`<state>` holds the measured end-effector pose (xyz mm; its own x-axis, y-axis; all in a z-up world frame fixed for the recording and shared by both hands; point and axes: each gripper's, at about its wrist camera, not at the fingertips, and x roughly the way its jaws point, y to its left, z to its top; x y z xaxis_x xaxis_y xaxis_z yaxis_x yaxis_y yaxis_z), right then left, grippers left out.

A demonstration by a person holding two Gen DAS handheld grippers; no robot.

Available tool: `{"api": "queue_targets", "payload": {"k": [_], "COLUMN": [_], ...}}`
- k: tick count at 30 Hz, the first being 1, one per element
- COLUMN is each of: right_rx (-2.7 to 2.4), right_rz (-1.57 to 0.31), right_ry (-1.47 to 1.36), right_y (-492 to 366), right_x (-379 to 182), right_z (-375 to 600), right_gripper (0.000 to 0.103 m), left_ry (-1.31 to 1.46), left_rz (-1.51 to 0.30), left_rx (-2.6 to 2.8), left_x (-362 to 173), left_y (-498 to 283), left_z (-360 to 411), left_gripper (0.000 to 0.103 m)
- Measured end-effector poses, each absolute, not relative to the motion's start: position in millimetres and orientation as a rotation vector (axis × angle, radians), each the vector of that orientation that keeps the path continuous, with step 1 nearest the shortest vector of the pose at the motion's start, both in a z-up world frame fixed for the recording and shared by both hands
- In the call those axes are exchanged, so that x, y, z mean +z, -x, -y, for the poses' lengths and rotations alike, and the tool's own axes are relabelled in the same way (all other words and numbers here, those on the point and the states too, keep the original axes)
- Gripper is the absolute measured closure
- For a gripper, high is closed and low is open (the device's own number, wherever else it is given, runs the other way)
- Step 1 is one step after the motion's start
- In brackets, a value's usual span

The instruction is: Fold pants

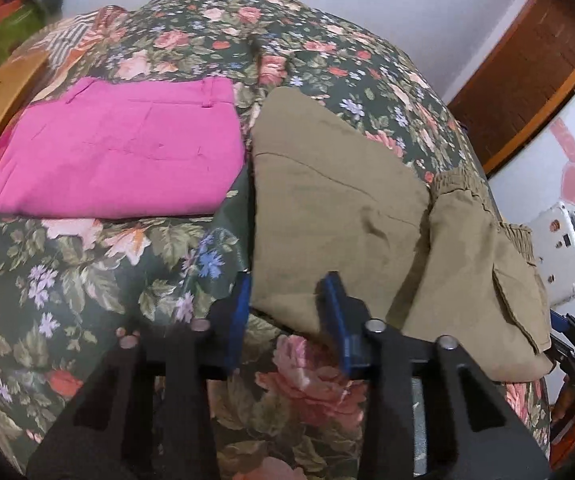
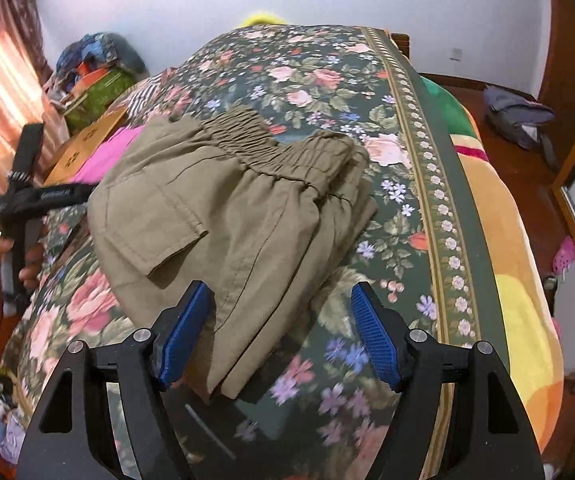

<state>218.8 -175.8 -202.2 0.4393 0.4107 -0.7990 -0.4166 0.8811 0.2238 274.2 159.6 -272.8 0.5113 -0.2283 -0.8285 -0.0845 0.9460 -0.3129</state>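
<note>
Khaki pants [image 2: 223, 200] lie folded on the bed [image 2: 407, 184], just beside pink pants [image 1: 119, 148], also folded. My left hand-held gripper [image 1: 287, 312] and right hand-held gripper [image 2: 281, 332] both gape, holding nothing. I judge folding nearly complete.

Matt khaki cloth pants [image 2: 227, 216] lie on a floral woven bedspread [image 2: 327, 92]; the right tongs [image 2: 279, 340] carry ribbed blue pads.

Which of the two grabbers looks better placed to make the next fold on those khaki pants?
Probably the left gripper: its blue pads already straddle the near edge of the folded khaki cargo pants. The right gripper is open too, but only one pad sits by the hem; the other is over the floral bedspread.
</note>
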Motion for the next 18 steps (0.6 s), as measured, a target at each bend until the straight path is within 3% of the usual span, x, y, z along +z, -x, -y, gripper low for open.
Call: {"api": "queue_targets", "payload": {"k": [3,9,11,18], "right_rx": [0.507,0.509,0.517,0.502], "right_rz": [-0.984,-0.976,-0.970,-0.966], "right_ry": [-0.010,0.041,0.074,0.170], "right_y": [-228,-241,-246,-273], "right_x": [-207,-208,-208,-217], "right_z": [177,174,172,164], "right_gripper": [0.034,0.034,0.034,0.034], "left_ry": [0.354,0.254,0.227,0.262], "left_rz": [-1.048,-1.053,-1.068,-1.069], "left_rx": [-0.066,0.012,0.039,0.055], "left_x": [-275,-276,-280,-272], "left_y": [-267,-239,-229,-207], "left_z": [-164,-158,-157,-169], "left_gripper": [0.086,0.088,0.095,0.095]}}
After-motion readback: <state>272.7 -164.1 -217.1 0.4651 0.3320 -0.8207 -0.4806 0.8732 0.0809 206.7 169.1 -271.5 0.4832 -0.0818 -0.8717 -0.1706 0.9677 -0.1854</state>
